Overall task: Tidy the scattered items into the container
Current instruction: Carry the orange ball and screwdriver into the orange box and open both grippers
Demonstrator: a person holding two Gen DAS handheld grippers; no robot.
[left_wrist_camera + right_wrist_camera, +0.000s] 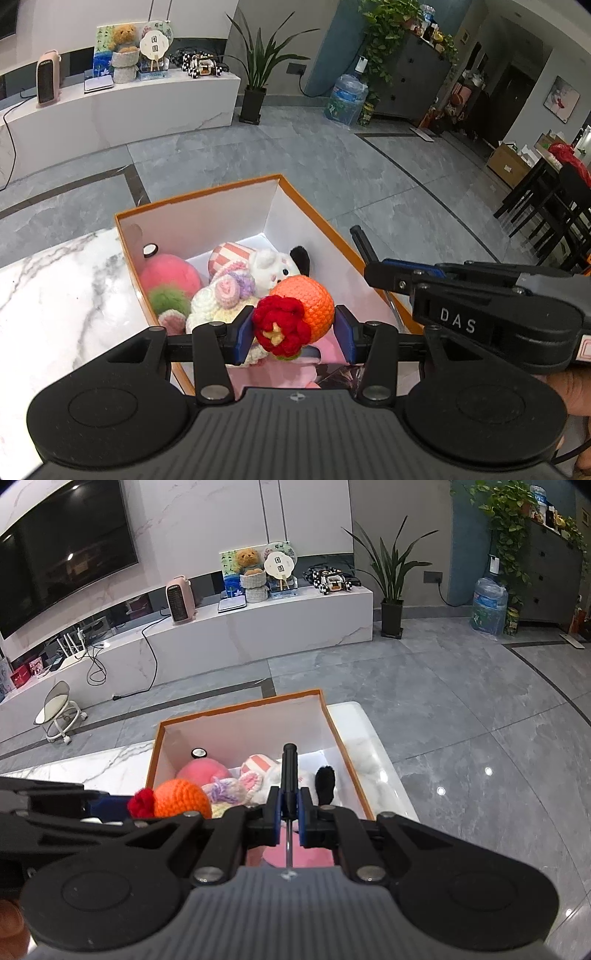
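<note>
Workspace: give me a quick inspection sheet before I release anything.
Surface: white marble table, bare where visible.
Job's things: orange-rimmed box holds plush toys; crochet orange with red flower and screwdriver are both over the box.
Clutter: nothing seen on the table.
Grippers: left tongs shut on the crochet orange; right tongs shut on the screwdriver.
Cables: heater cord down the TV bench.
Surroundings: grey tiled floor, potted plant, water jug.
</note>
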